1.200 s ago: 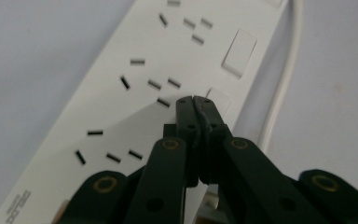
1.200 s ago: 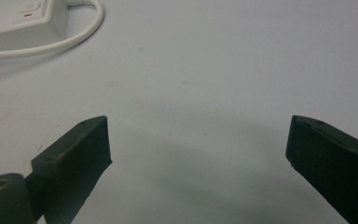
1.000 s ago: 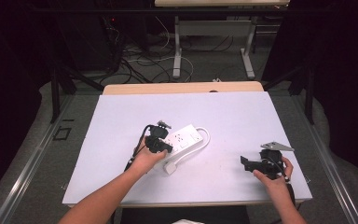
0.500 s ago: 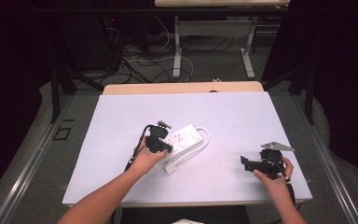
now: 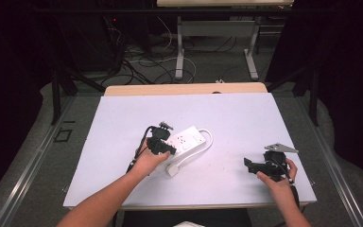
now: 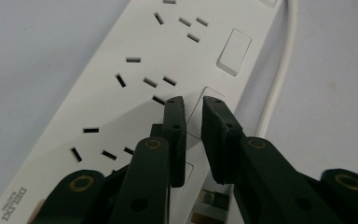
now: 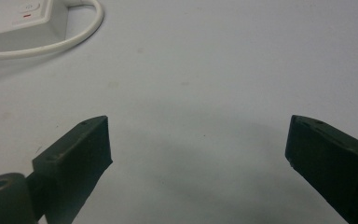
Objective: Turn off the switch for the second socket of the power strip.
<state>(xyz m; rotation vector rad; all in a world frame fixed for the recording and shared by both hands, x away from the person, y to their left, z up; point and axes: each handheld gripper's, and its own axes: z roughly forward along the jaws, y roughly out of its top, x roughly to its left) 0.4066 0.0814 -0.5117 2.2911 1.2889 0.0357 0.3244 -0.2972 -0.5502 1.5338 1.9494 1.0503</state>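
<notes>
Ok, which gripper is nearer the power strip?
Left. The left gripper hovers over the power strip, jaws slightly apart by a switch; the right gripper rests well off to its side.

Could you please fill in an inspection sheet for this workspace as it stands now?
Surface: white table, bare apart from the items below.
Job's things: white power strip lying flat near the middle, sockets up, rocker switches along one edge.
Clutter: nothing seen.
Grippers: left gripper over the strip, jaws just opening to a narrow gap above a switch, nothing clamped; right gripper jaws wide open over bare table, holding nothing.
Cables: strip's white cord loops beside it to a plug on the table.
Surroundings: dark room, table legs and loose cables on the floor behind.
</notes>
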